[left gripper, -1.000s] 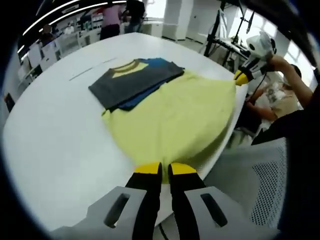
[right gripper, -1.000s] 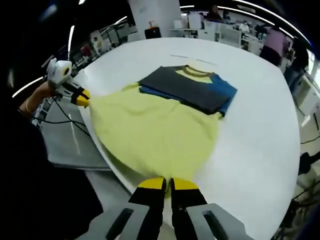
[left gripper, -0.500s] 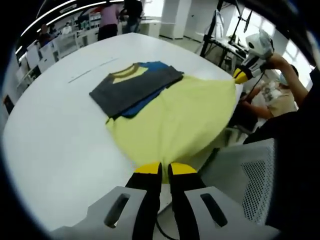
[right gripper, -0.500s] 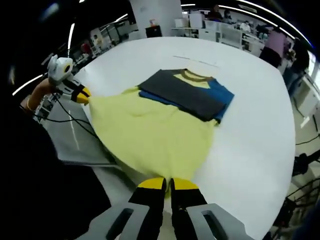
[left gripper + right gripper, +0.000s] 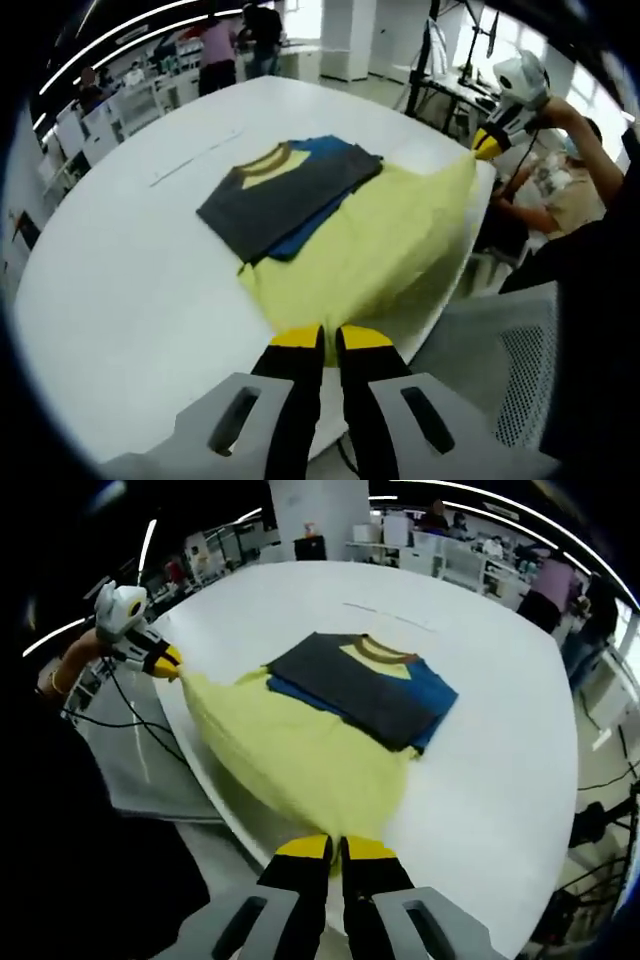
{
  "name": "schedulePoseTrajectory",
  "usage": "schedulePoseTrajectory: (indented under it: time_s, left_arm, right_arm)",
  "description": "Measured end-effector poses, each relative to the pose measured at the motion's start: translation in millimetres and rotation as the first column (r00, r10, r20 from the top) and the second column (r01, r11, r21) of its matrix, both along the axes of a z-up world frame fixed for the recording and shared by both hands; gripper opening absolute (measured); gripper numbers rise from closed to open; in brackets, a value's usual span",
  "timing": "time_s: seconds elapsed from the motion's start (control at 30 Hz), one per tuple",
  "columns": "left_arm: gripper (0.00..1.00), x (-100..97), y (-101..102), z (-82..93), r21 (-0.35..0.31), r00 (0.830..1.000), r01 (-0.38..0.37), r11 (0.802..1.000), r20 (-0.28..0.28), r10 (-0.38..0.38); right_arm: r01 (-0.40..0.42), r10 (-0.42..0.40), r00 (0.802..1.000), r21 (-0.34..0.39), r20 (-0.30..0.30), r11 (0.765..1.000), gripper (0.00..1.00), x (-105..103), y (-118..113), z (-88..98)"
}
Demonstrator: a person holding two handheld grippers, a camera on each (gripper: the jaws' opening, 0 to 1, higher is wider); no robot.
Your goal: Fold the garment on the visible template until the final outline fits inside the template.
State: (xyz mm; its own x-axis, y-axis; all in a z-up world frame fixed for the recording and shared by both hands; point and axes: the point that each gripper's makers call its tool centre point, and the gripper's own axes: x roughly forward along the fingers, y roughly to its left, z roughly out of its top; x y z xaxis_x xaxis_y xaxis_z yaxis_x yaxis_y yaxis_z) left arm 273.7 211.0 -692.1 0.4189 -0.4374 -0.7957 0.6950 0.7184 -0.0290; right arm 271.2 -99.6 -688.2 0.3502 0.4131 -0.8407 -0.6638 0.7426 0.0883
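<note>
A person stretches a pale yellow garment (image 5: 370,255) between two handheld grippers at the near edge of a round white table (image 5: 130,270). In the left gripper view, the left gripper (image 5: 331,340) has its yellow-tipped jaws pressed together on one hem corner of the yellow garment, while the right gripper (image 5: 487,143) (held in a hand (image 5: 560,108) at the upper right) pinches the opposite corner, its jaws closed on the cloth. The fabric hangs taut between the two, lifted off the table along its near edge and draping past the rim.

In the right gripper view, the same yellow garment (image 5: 290,755) runs from the right gripper (image 5: 335,848) at the bottom up to the left gripper (image 5: 168,663) at the upper left. The garment's far end lies beneath or against a folded stack of a dark grey and blue garment (image 5: 365,690) with a yellow collar, resting flat nearer the table's middle. A thin line (image 5: 385,615) marks the tabletop beyond the stack.
</note>
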Motion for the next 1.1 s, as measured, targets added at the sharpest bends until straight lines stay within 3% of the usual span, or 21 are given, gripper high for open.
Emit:
schedulePoseTrajectory:
  time_s: [0.17,0.67,0.97,1.1]
  left_arm:
    - [0.02,12.1,0,0.5,0.001,1.0,-0.007,1.0,0.016,0.007]
    - [0.02,64.7,-3,23.7,-0.042,0.987,-0.073,0.996,0.139,0.078]
    - [0.02,99.9,-6,45.5,-0.093,0.967,-0.119,0.989,0.213,0.137]
    - [0.02,117.3,-8,56.6,-0.113,0.952,-0.139,0.984,0.259,0.164]
  right_arm:
    - [-0.003,0.004,0.999,-0.017,0.042,1.0,0.0,16,2,0.6]
    - [0.04,-0.031,0.986,-0.052,0.166,0.998,0.0,72,0,9.4]
    - [0.1,-0.088,0.962,-0.033,0.257,0.994,0.0,110,-2,24.1]
    - [0.121,-0.104,0.941,-0.032,0.322,0.992,0.0,128,-3,33.6]
